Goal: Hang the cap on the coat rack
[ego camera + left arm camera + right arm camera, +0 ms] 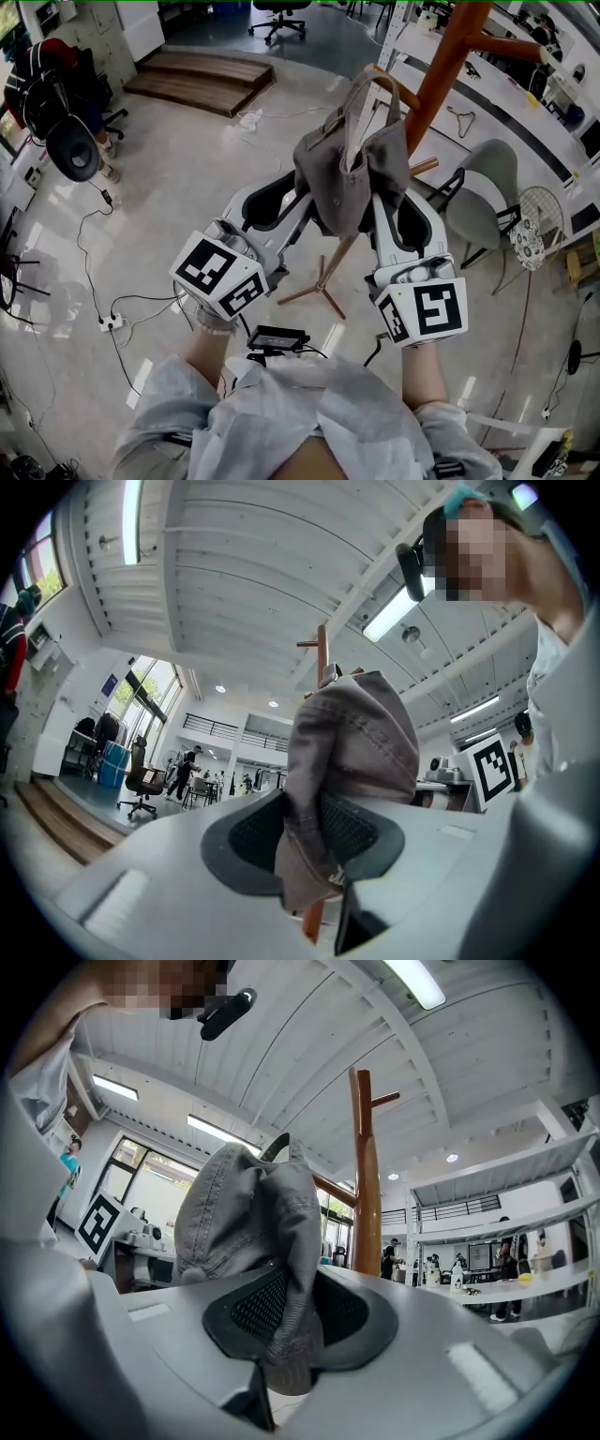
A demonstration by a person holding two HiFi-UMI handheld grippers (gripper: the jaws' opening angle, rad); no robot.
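A grey denim cap (349, 173) hangs bunched between the two tongs, raised in front of the person and just near of the orange-brown wooden coat rack (441, 70). The left gripper (305, 846) has its jaws pinched on a fold of the cap's left side. The right gripper (291, 1321) is clamped on the right side, its ribbed pads pressing the cloth.

The only clear print is the black-and-white square markers on the gripper cubes. A small pale mark on the cap's edge in the left gripper view is too blurred to read.

Only the head view shows the rack's splayed feet (319, 286) on the pale floor and a grey chair (487, 187) to the right. The right gripper view shows the pole upright just right of the cap, with a peg near its top. In the left gripper view the cap hides most of the pole.
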